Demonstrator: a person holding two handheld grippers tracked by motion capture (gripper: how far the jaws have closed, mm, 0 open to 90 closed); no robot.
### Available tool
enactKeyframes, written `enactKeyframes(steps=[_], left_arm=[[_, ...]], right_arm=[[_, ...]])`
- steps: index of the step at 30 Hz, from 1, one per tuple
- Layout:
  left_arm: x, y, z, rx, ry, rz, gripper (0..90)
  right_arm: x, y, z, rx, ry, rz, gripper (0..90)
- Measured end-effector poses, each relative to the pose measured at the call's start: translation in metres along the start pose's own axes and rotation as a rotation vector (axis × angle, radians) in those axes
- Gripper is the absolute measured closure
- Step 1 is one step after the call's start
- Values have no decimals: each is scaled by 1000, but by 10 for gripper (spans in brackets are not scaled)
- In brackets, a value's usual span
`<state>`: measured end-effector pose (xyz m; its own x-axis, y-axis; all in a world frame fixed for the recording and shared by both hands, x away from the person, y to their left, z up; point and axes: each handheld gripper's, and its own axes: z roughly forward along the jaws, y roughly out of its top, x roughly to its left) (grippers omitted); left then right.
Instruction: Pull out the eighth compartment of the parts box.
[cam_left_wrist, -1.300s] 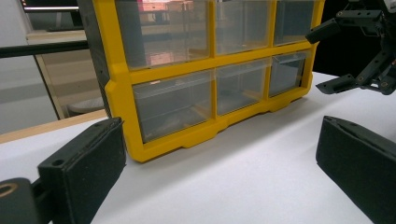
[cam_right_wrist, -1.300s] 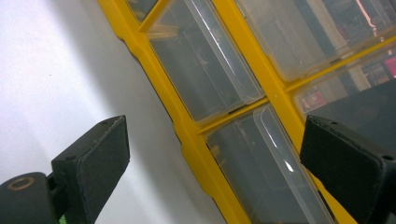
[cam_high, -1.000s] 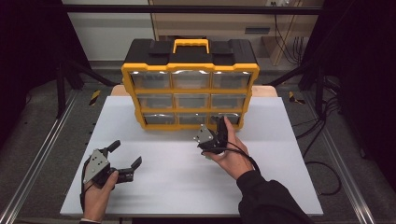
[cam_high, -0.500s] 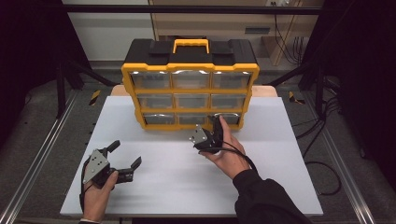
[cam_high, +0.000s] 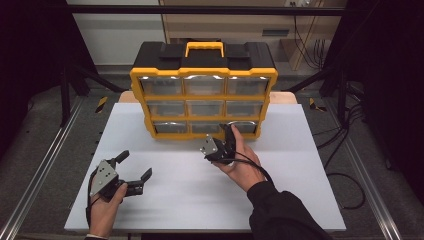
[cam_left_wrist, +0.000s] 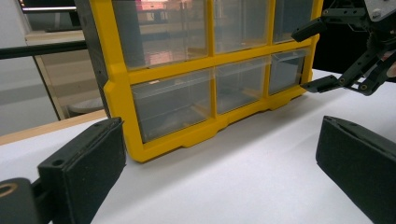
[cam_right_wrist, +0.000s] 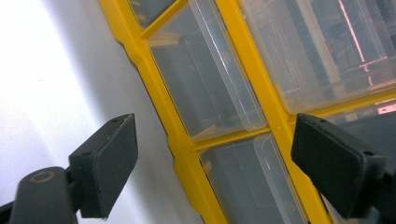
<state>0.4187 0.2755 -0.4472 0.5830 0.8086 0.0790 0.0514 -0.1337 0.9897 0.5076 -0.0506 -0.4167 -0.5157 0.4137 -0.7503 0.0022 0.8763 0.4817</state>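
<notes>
Nearest the camera, the left gripper (cam_high: 131, 172) is parked low on the near-left of the white table (cam_high: 175, 200), jaws spread wide with nothing between them, so it's not really being used right now. A bit farther in and to the right, the right gripper (cam_high: 226, 141) is brought up close to the front of the yellow organizer (cam_high: 202, 74), at its bottom row. Its jaws have just been closing a little but are kept well apart, and nothing is pinched between them yet. In the right gripper view the pads (cam_right_wrist: 109, 161) are seen straddling the yellow frame beside a clear drawer (cam_right_wrist: 210, 88), and no contact can be made out.

So the step in hand looks like lining up on one of the lower-right drawers to pull it open. The next move probably calls for the jaws to be eased onto the drawer's lip or handle and closed snugly before anything is tugged, since clear plastic like that is likely slippery and the cabinet could be dragged forward if it's yanked.

The organizer is set at the far middle of the table, black top and yellow carry handle (cam_high: 204, 47) up. Beyond that, dark metal framing, cables (cam_high: 345, 150) on the grey floor at right, and pale cabinets at the back are seen
</notes>
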Motion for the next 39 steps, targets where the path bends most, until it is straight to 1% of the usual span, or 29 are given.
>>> enactKeyframes(steps=[2,4,6,7,8,9,11,13,14,16,18,20,23,25,26,27,30,32,33,34,35,36,38,39], left_arm=[[0,0,1,2,0,-1,9],[0,0,1,5,-3,5,9],[0,0,1,6,-4,8,9],[0,0,1,7,-5,8,10],[-1,-1,2,8,-6,7,10],[-1,-1,2,9,-7,6,10],[-1,-1,2,10,-7,7,10],[0,-1,1,8,-6,6,10],[0,-1,1,8,-5,6,10],[0,-1,1,9,-5,5,10],[0,-1,1,10,-6,4,10],[-1,-1,2,13,-7,3,10],[-1,-2,2,19,-9,5,10],[-2,-2,1,21,-9,6,11],[-2,-1,1,21,-8,8,10],[-2,-1,1,21,-6,10,11],[-3,-1,1,22,-7,12,11],[-3,-1,2,27,-9,14,11],[-3,-2,2,33,-11,16,11],[-3,-2,2,33,-11,14,11],[-4,-2,2,32,-13,13,11],[-3,-2,2,33,-13,13,11],[-2,-2,1,31,-5,5,11],[-1,-3,1,29,0,-1,11]], right_arm=[[1,0,0,-2,-1,10,165],[1,1,2,0,-10,6,175],[1,1,3,0,-13,13,186],[1,1,4,3,-19,13,192],[0,0,5,0,-18,1,196],[1,1,6,8,-23,7,200],[0,0,9,9,-25,0,210],[0,0,9,23,-28,0,215],[0,-1,11,19,-29,-9,222],[0,-1,13,16,-33,-1,226],[-1,-1,14,22,-41,-26,231],[-1,0,17,24,-53,-16,243],[-4,-1,18,27,-64,-39,249],[-3,-2,20,34,-69,-30,254],[-3,-3,21,32,-81,-30,259],[-3,-3,21,37,-81,-18,262],[-5,-5,22,34,-95,-52,268],[-4,-5,23,24,-112,-34,276],[-4,-5,23,24,-113,-40,282],[-1,-5,23,7,-130,-52,290],[0,-5,24,4,-132,-58,291],[0,-5,24,4,-132,-58,291],[2,-5,26,5,-129,-84,290],[4,-4,26,17,-138,-80,294]])
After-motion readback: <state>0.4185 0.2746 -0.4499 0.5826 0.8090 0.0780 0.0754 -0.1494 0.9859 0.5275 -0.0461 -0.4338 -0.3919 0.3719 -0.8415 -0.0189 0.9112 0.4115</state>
